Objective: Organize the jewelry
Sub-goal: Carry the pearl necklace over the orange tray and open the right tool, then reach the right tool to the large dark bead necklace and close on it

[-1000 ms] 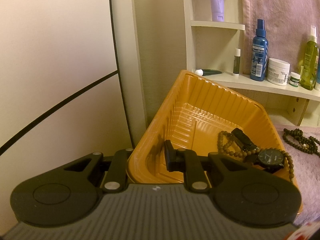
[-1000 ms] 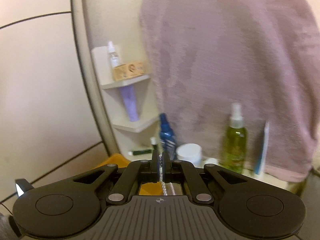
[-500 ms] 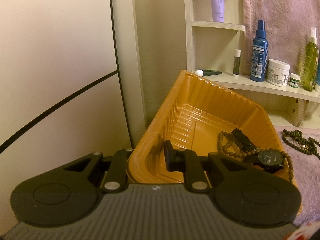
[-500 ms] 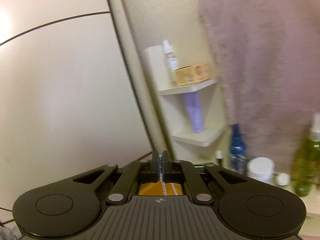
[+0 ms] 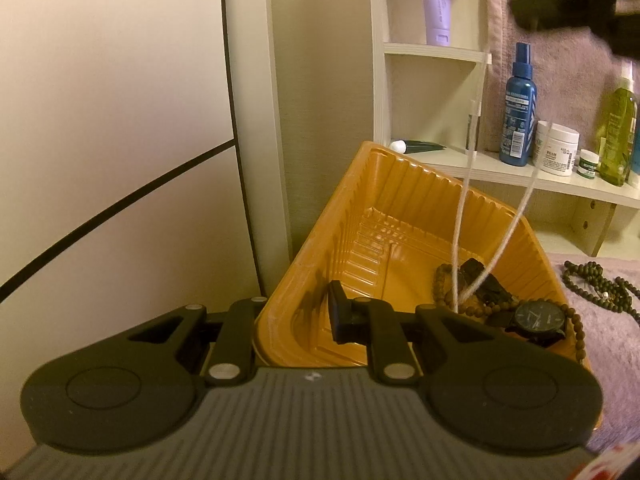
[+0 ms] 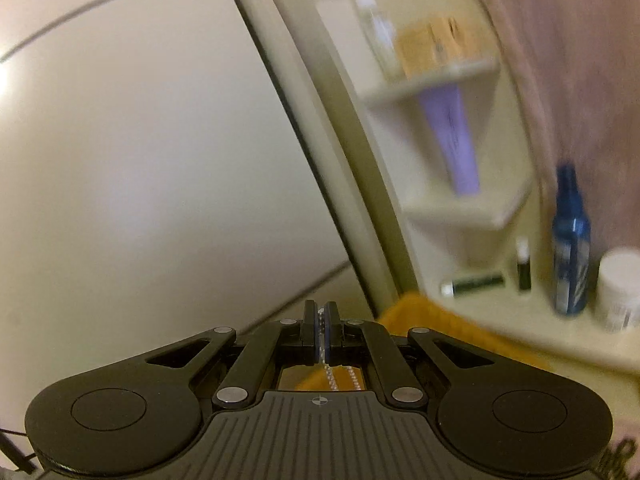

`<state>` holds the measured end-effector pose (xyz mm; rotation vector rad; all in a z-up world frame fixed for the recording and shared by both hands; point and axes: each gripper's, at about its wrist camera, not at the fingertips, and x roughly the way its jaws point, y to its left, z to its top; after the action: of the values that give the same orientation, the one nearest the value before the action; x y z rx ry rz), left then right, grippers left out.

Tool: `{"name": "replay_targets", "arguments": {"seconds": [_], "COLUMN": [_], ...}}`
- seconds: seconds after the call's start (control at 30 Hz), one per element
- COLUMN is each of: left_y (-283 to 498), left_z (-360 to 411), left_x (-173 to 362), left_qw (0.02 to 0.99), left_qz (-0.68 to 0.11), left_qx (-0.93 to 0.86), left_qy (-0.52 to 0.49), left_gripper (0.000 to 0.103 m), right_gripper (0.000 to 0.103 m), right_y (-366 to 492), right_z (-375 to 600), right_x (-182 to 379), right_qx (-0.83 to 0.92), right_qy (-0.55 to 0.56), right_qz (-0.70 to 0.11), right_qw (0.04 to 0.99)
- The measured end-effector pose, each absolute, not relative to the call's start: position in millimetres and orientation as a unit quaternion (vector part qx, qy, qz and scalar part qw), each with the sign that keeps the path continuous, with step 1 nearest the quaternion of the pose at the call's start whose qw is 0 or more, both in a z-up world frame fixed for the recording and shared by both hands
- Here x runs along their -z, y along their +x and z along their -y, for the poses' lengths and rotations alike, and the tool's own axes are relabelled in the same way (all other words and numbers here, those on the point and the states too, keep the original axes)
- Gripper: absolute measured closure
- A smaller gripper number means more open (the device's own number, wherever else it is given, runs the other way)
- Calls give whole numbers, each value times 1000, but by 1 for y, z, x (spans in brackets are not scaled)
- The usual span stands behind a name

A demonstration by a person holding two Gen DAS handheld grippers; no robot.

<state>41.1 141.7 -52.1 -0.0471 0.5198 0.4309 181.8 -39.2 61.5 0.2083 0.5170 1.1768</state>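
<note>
The left gripper (image 5: 294, 316) is pinched shut on the near wall of the orange tray (image 5: 400, 200), holding it tipped up. The right gripper (image 6: 321, 334) is up high, squeezed tight on a white bead necklace (image 5: 516, 220). The necklace hangs down in two long strands, and its bottom loop just reaches the right side of the tray. There it lands on a brown bead bracelet (image 5: 442, 286) and a black watch (image 5: 540, 318). I think the thin strands could swing and drape over the tray's far rim if the hand lets go too high. The loop could also tangle with the bracelet under it, because beads catch on beads. The tray is tilted, so everything might slide to the low side and pile up, or spill if the pinch on the wall slips. Another dark bead string (image 5: 600, 286) lies outside the tray on the purple towel (image 5: 608, 344), still to be put away.
</note>
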Motion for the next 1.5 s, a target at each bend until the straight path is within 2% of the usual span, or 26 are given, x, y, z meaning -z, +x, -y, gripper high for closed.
{"name": "replay_targets", "arguments": {"seconds": [0.23,0.43,0.47,0.53,0.57,0.6,1.07,1.5], "left_y": [42,42,42,41,41,41,41,41], "left_z": [-141,-142,-142,-141,-141,-142,-143,-141], "left_x": [52,52,52,52,52,52,52,52], "left_qw": [943,943,943,943,943,943,943,942], "left_qz": [-255,-255,-255,-255,-255,-255,-257,-258], "left_qx": [-212,-212,-212,-212,-212,-212,-212,-213], "left_qy": [-24,-25,-25,-25,-25,-25,-22,-15], "left_gripper": [87,87,87,87,87,87,87,87], "right_gripper": [101,99,97,84,69,58,58,58], "right_y": [191,195,195,197,198,198,200,194], "right_z": [32,33,34,37,37,40,119,161], "right_x": [-16,-2,-1,-2,-4,-5,6,37], "right_qx": [-525,-516,-516,-511,-509,-507,-432,-359], "right_qy": [86,82,83,88,91,97,124,93], "right_qz": [-295,-315,-314,-313,-311,-305,-313,-345], "right_qw": [794,792,793,796,798,801,836,862]}}
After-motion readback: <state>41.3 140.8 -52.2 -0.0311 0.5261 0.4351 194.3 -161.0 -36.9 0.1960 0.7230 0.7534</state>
